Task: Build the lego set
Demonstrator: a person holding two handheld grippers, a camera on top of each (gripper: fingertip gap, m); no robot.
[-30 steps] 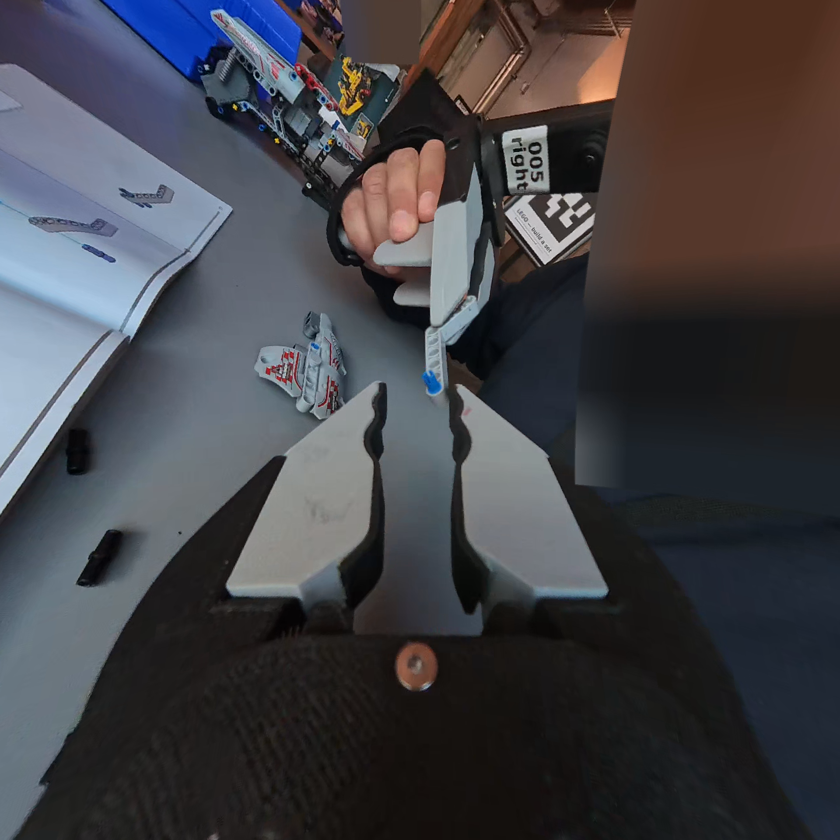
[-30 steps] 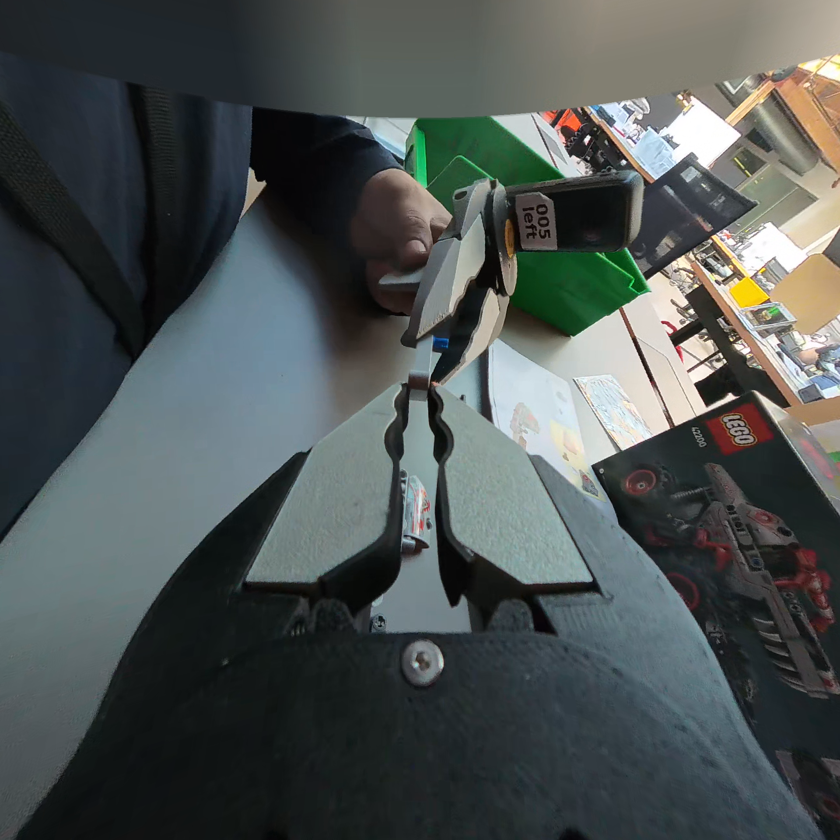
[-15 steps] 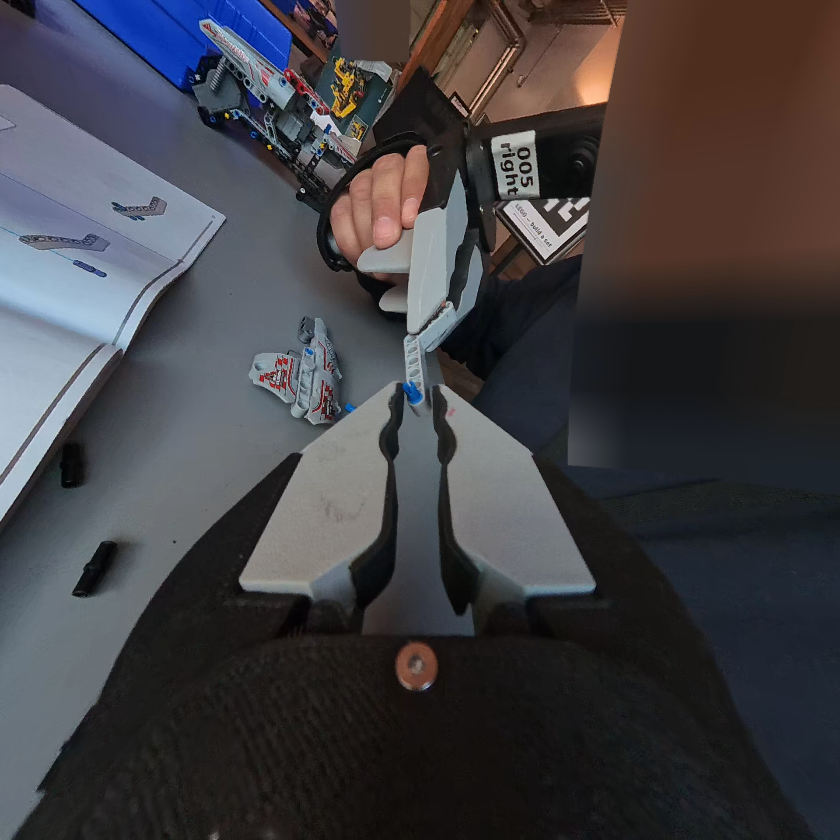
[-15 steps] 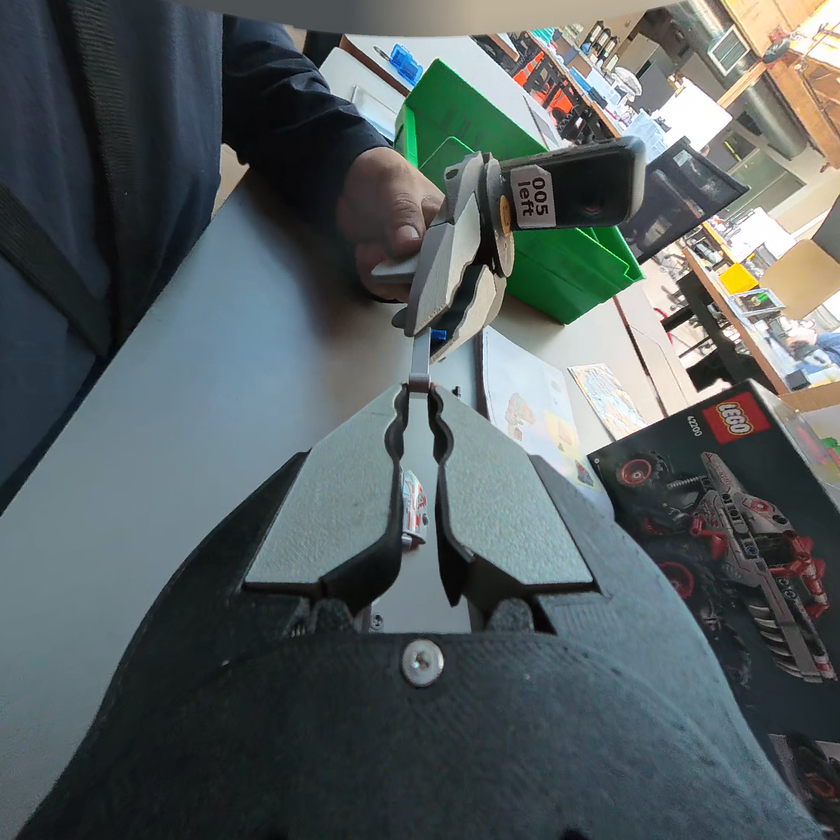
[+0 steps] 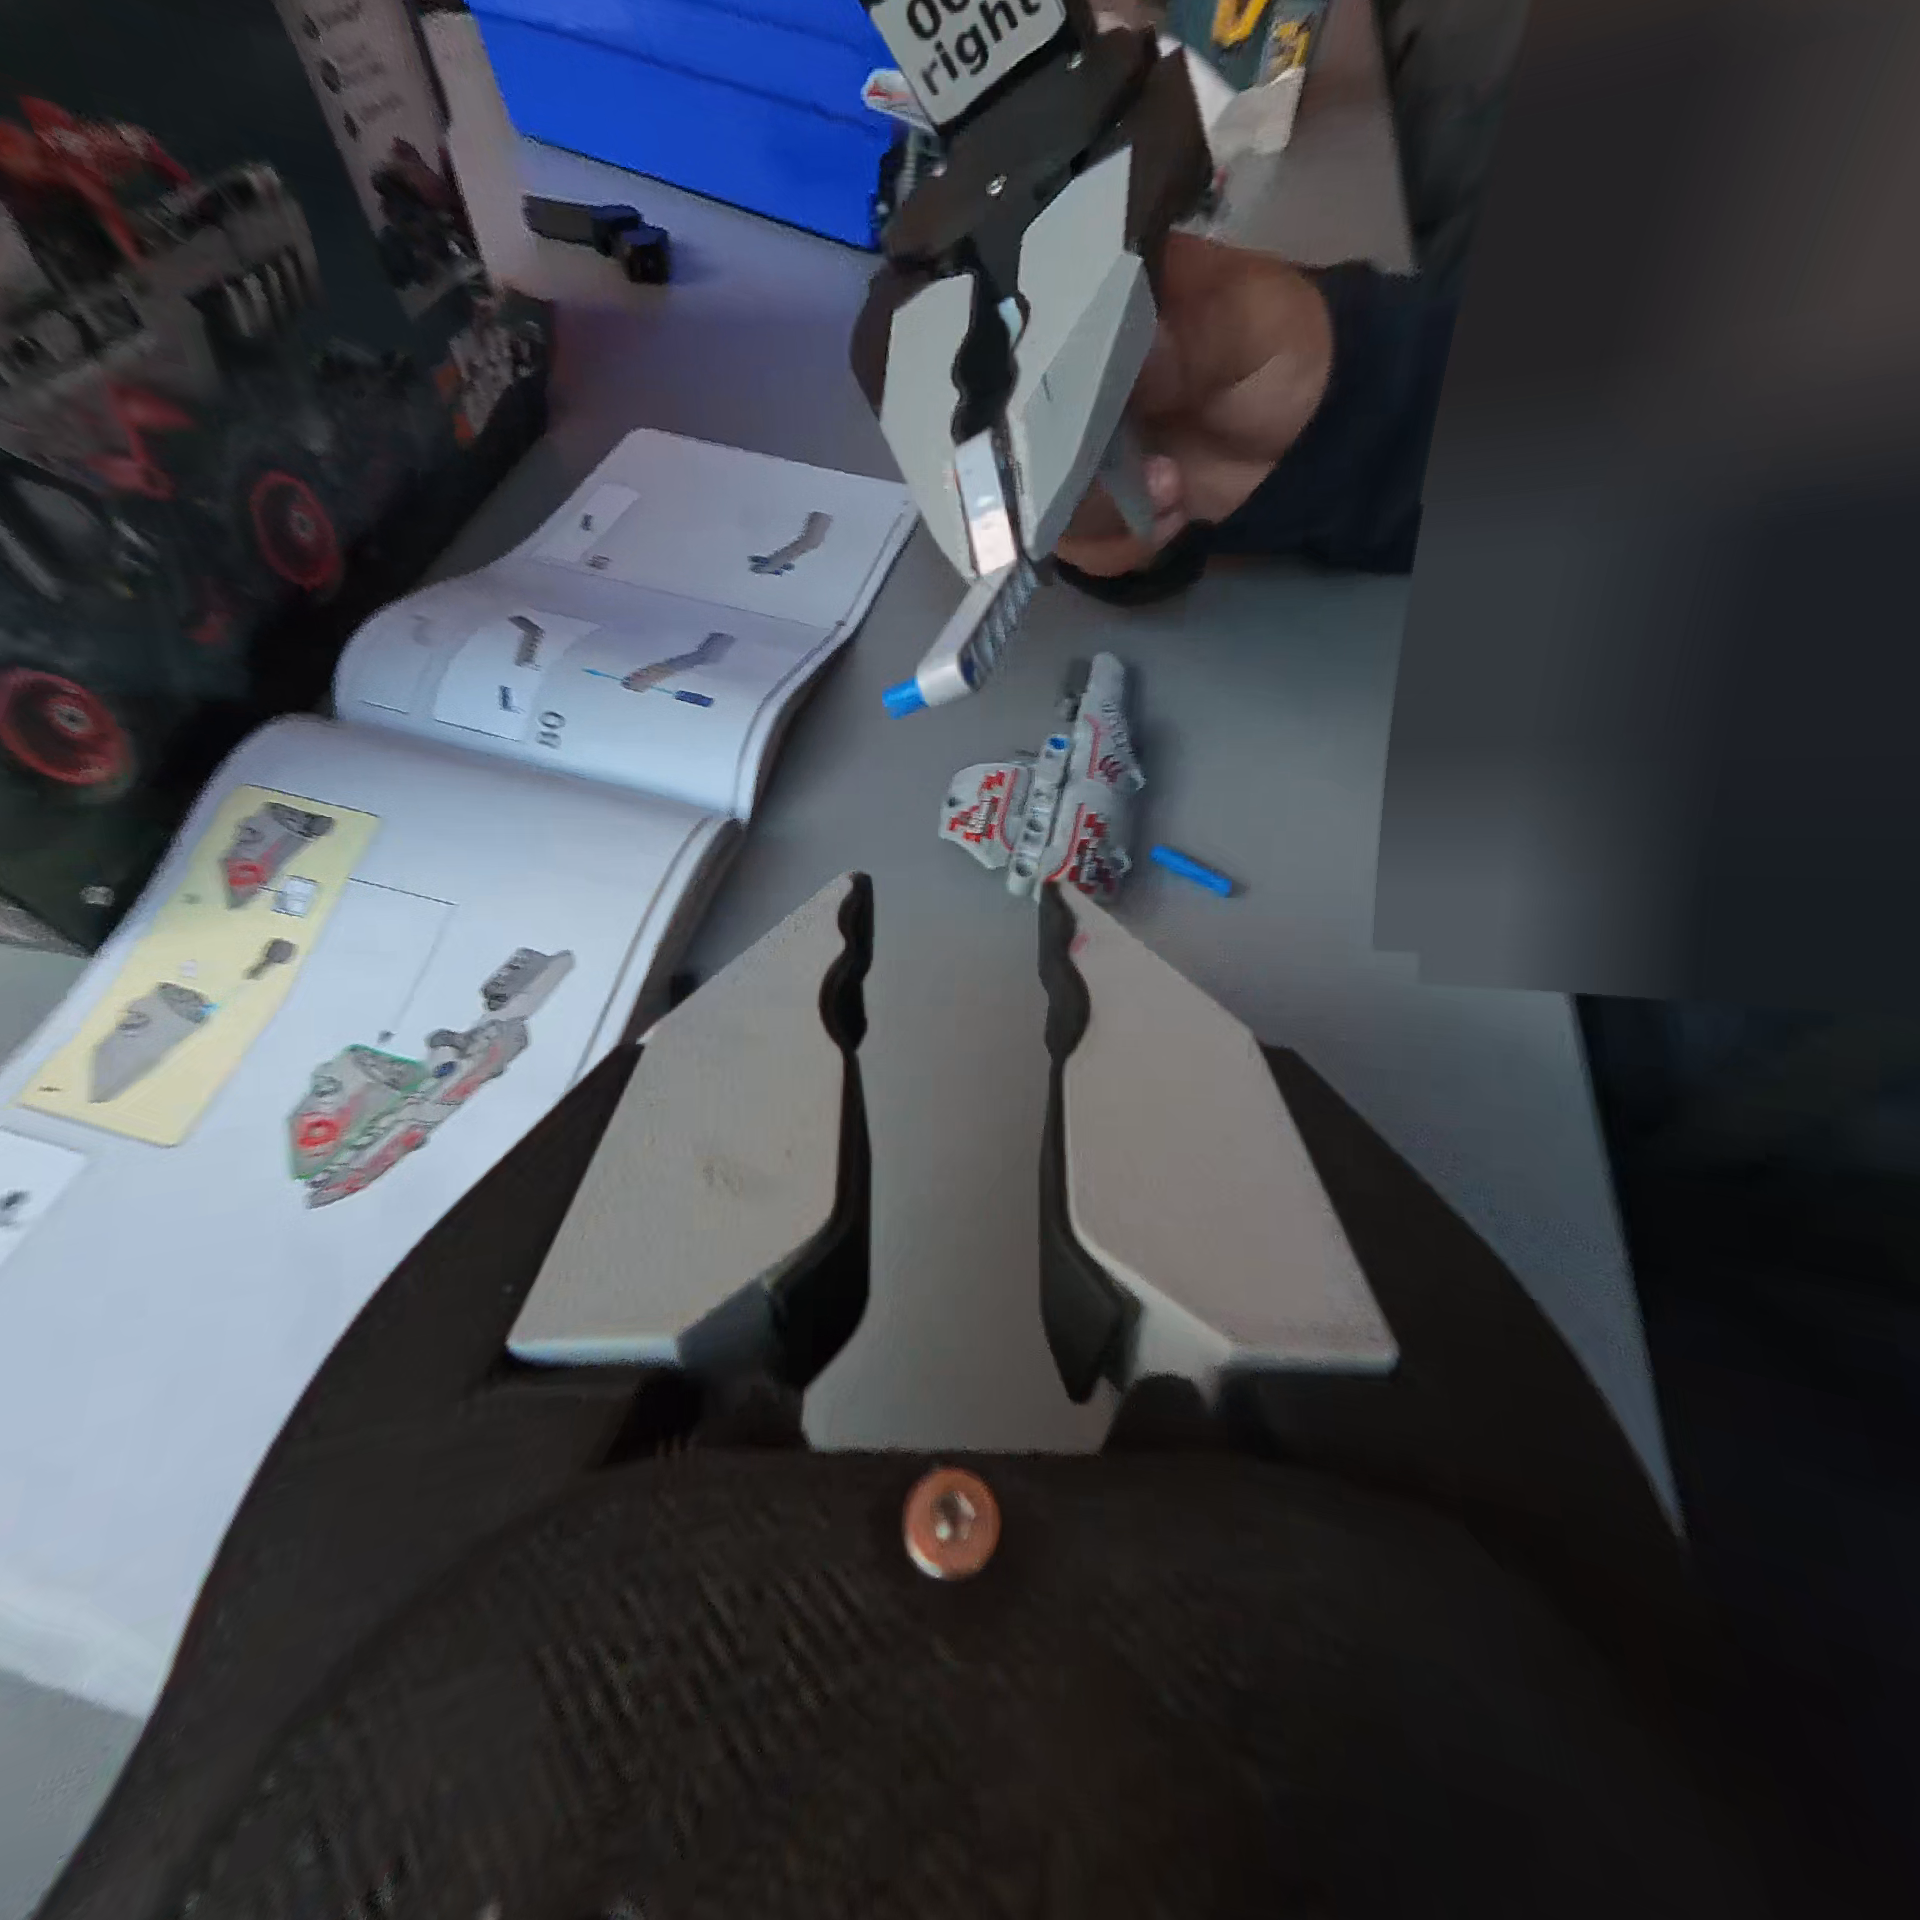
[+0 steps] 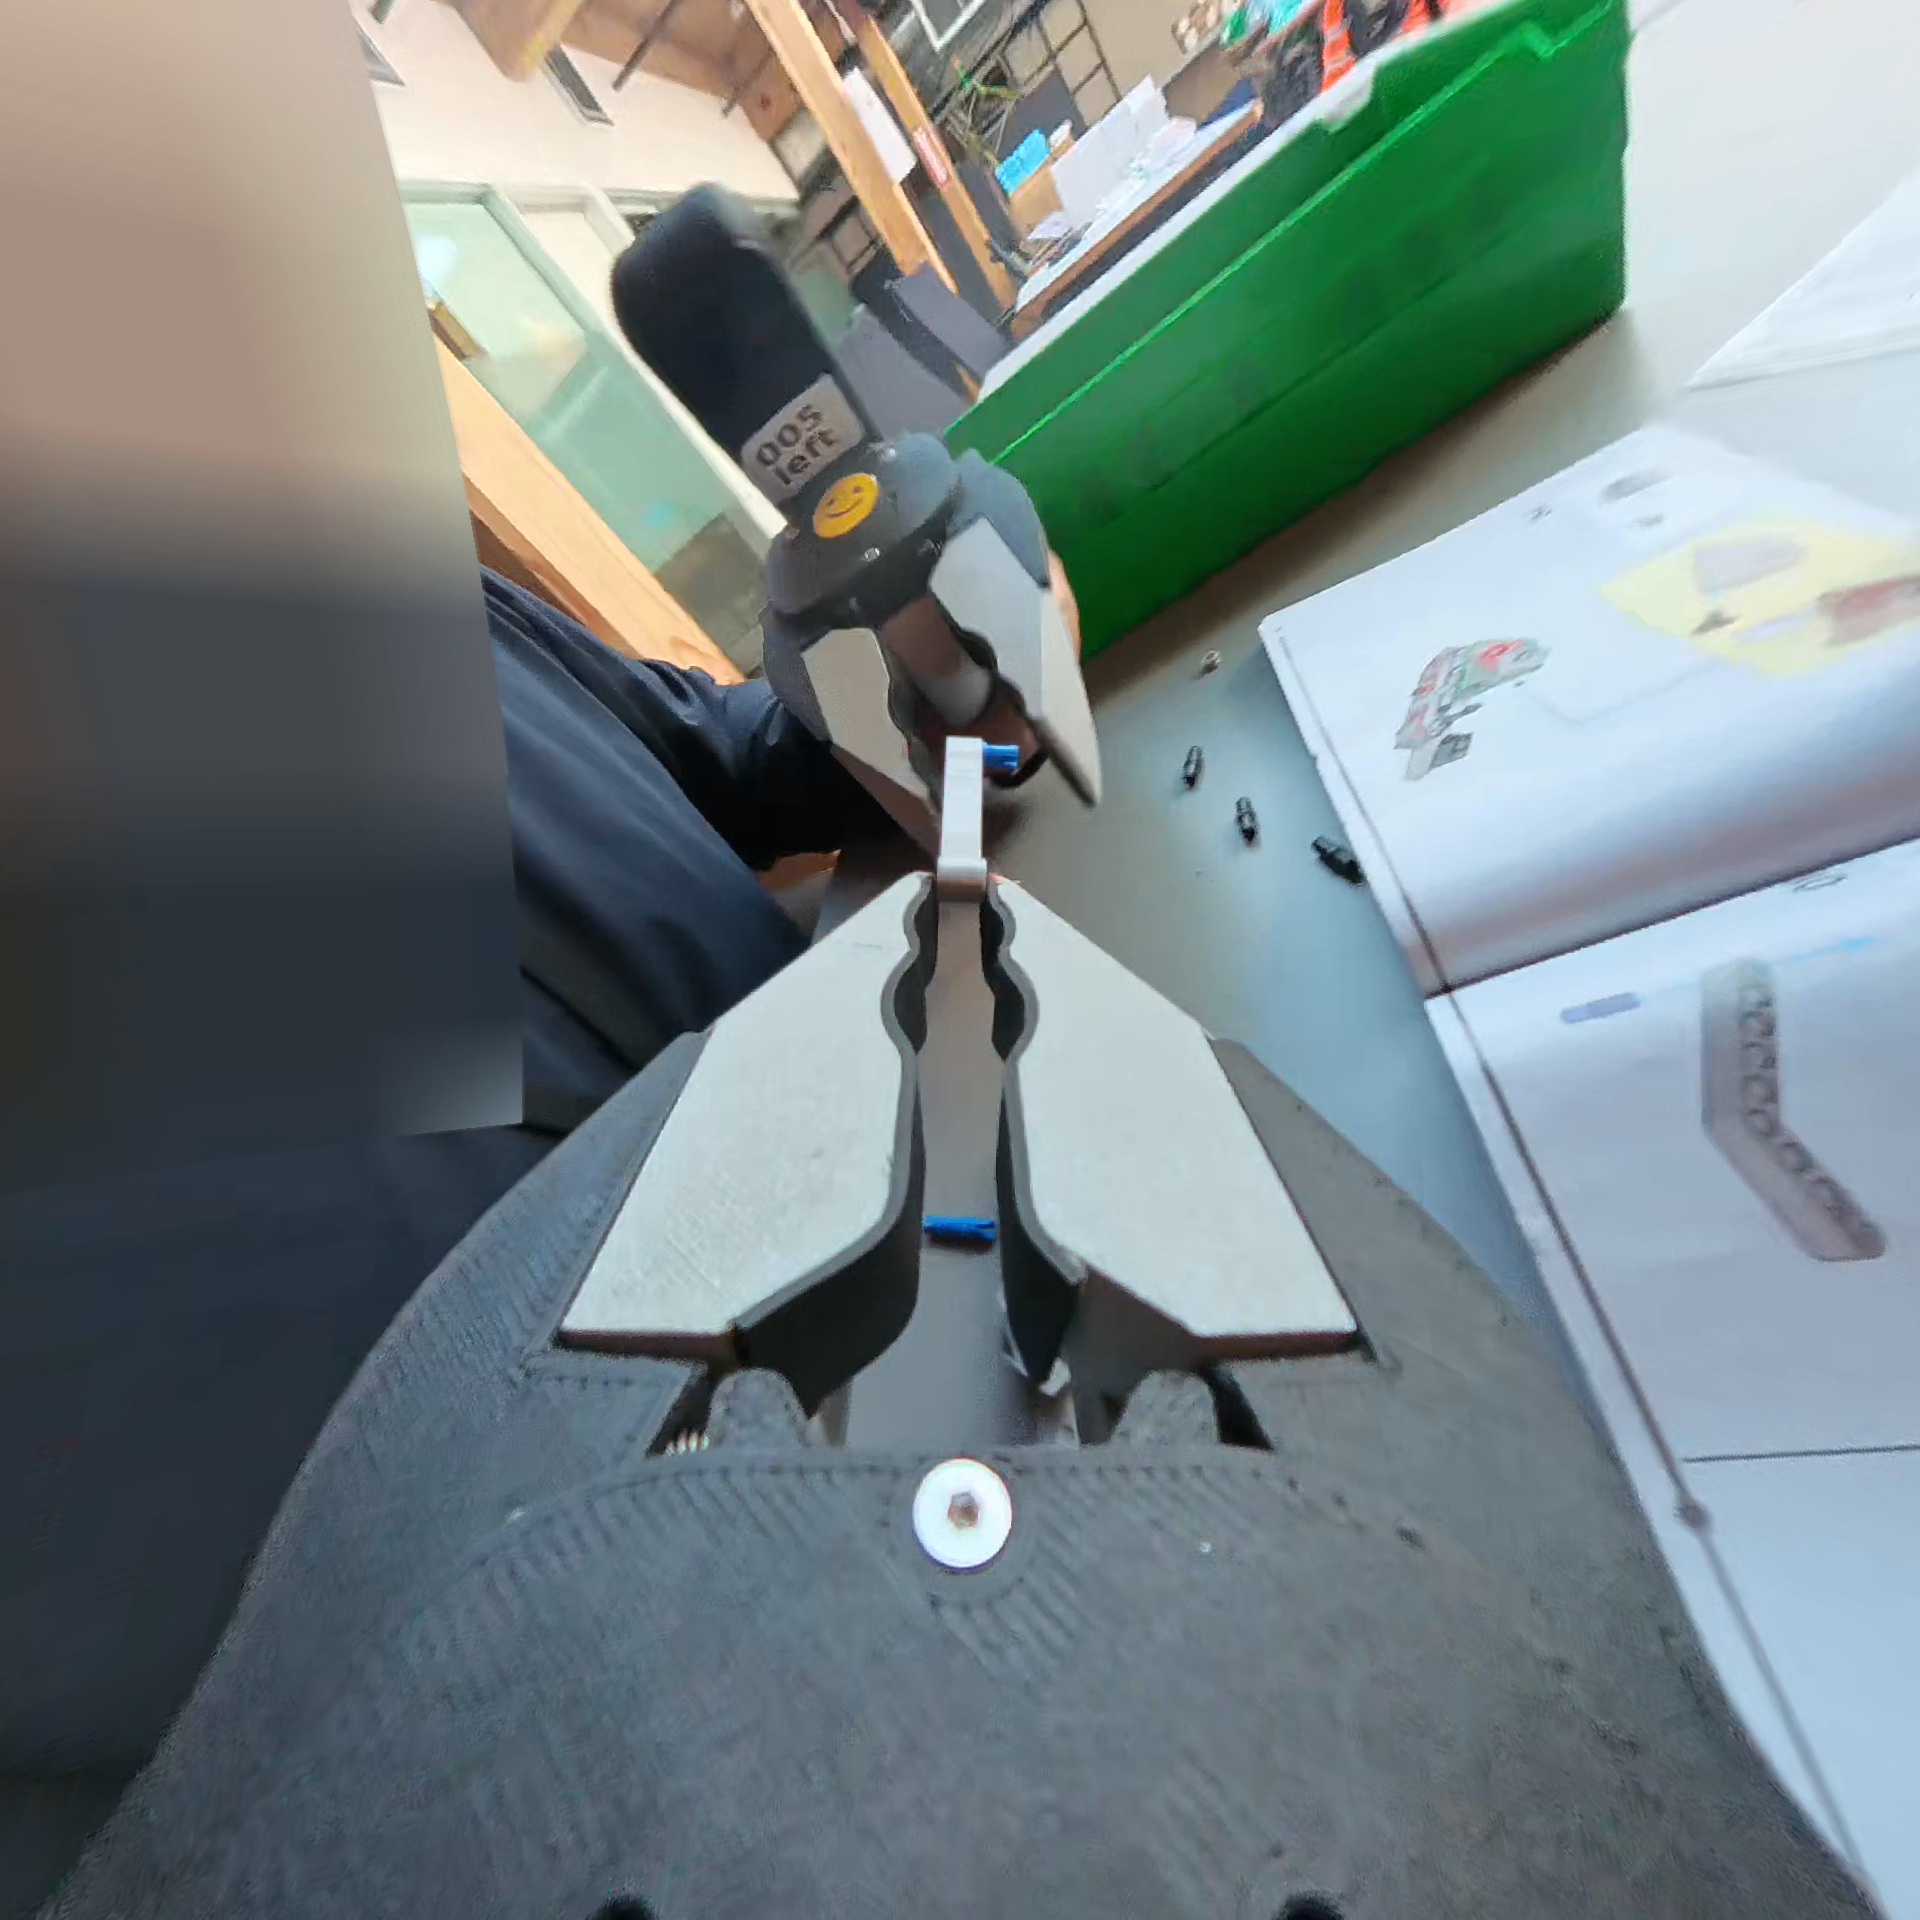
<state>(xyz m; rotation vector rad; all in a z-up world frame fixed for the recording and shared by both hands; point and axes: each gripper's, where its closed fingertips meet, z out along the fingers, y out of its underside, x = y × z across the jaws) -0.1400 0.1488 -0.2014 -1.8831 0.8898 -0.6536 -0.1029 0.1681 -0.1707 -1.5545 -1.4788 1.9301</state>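
In the left wrist view, the set's box [image 5: 156,416] stood at the far left of the frame, the open instruction booklet [image 5: 436,862] lay beside it on the table [image 5: 1299,727], and the left tongs [image 5: 951,914] at centre were spread wide and empty. Above centre, the right tongs [image 5: 992,488] were clamped on a grey beam [image 5: 982,623] with a blue pin [image 5: 902,698] seated at its lower end. Right of centre lay a small grey-and-red sub-assembly [image 5: 1044,810], a loose blue pin [image 5: 1190,871] just beside it. I judged the beam belonged on that sub-assembly next: best steady the sub-assembly with the empty tongs, line the pin with its hole, and press straight without twisting.
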